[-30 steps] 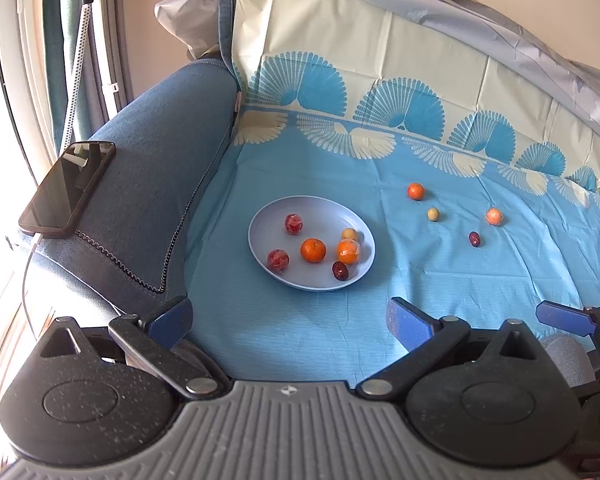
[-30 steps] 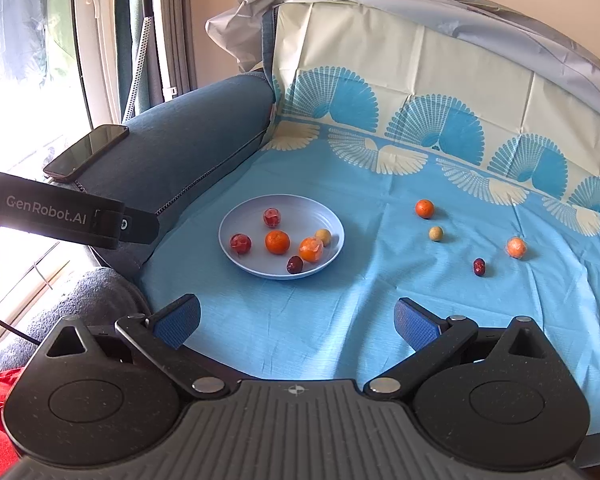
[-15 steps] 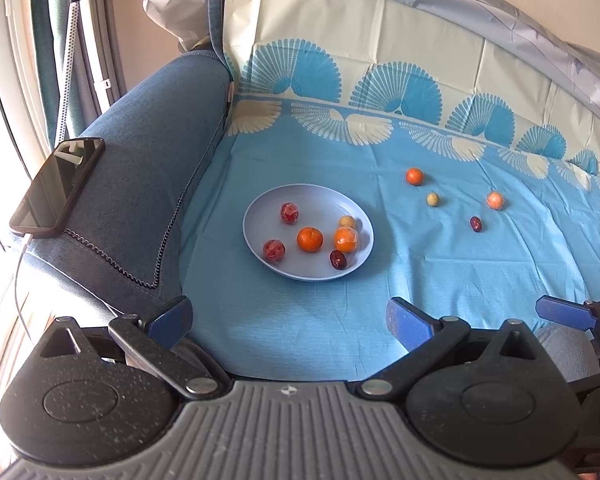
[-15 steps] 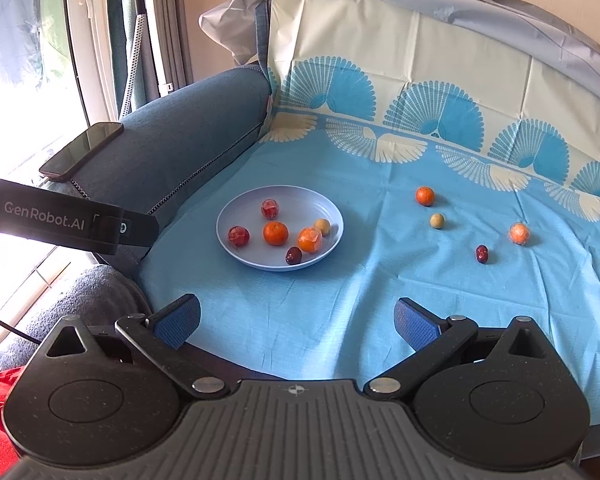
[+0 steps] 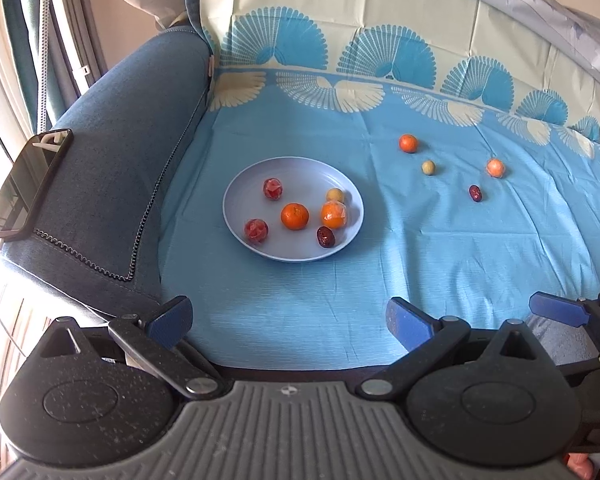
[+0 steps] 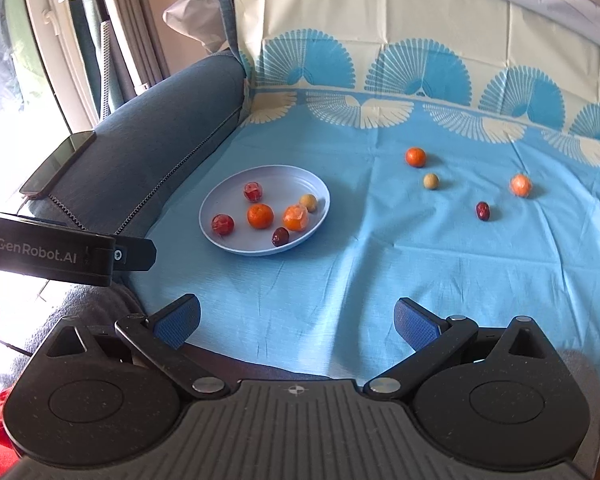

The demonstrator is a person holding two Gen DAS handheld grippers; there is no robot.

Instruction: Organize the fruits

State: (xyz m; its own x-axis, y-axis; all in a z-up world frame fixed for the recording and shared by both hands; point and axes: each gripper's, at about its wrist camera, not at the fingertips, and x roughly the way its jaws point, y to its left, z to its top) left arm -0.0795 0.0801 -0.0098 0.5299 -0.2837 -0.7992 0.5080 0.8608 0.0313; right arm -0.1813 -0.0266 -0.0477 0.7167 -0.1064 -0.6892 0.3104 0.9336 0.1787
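Fruits are split between two locations on the sofa seat, which is covered by a blue patterned cloth (image 5: 300, 300). Six pieces sit on the pale blue plate (image 5: 236, 200) near the armrest (image 5: 112, 168); four lie loose on the cloth to the right of the plate, well apart from it — a small orange (image 5: 408, 143), a pale round fruit (image 5: 428, 167), a wrapped orange piece (image 5: 495, 167) and a dark red date (image 5: 475, 193). Left gripper (image 5: 289, 319): jaws apart, empty, held low over the front edge of the seat. Right gripper (image 6: 297, 320): jaws apart, empty, at a similar height just beside it. Compared with one second earlier, both cameras have advanced toward the seat and the plate and loose pieces fill more of each view; no fruit has shifted. Judgement: this is an approach phase, with no pick in progress, and the task is a little over half done if the plate is the collection point. The four loose pieces lie on the right gripper's side, so that gripper looks best placed for the next pick. A phone (image 5: 24, 184) rests on the armrest, clear of the working area.
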